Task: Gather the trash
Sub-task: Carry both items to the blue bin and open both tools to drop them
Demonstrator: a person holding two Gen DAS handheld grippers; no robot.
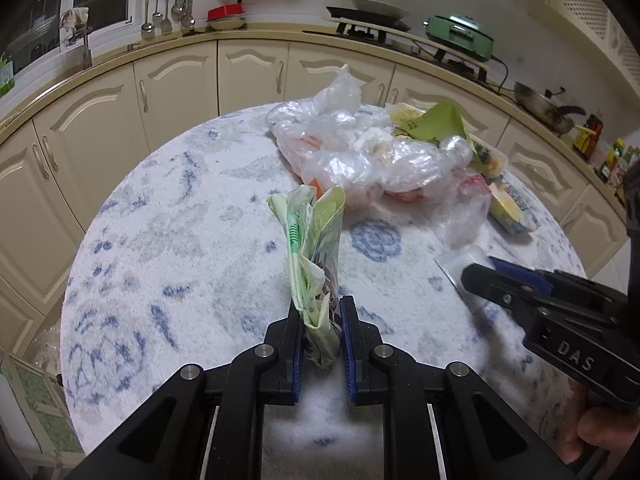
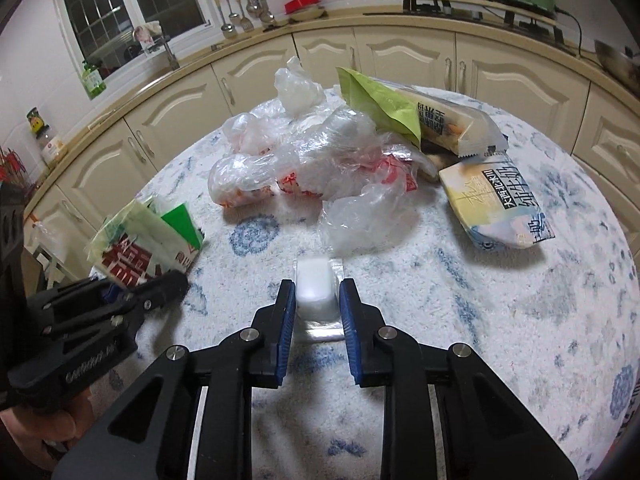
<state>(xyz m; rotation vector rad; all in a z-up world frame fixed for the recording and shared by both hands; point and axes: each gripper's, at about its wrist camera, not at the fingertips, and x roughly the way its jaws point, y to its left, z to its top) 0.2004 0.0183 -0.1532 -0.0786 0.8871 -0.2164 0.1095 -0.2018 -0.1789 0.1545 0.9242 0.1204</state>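
Observation:
My left gripper (image 1: 320, 312) is shut on a crumpled green and white carton (image 1: 314, 256), held above the round table (image 1: 168, 232); it also shows in the right wrist view (image 2: 144, 240). My right gripper (image 2: 317, 292) is closed around a small white packet in clear wrap (image 2: 316, 290) lying on the table; its pads touch the packet's sides. The packet's corner shows in the left wrist view (image 1: 456, 260) beside the right gripper (image 1: 480, 276). A heap of clear plastic bags (image 2: 312, 164) and wrappers lies further back.
A green wrapper (image 2: 380, 100), a snack pack (image 2: 456, 128) and a flattened milk pouch (image 2: 500, 204) lie at the table's far right. Cream kitchen cabinets (image 1: 248, 72) curve behind the table, with utensils and pans on the counter.

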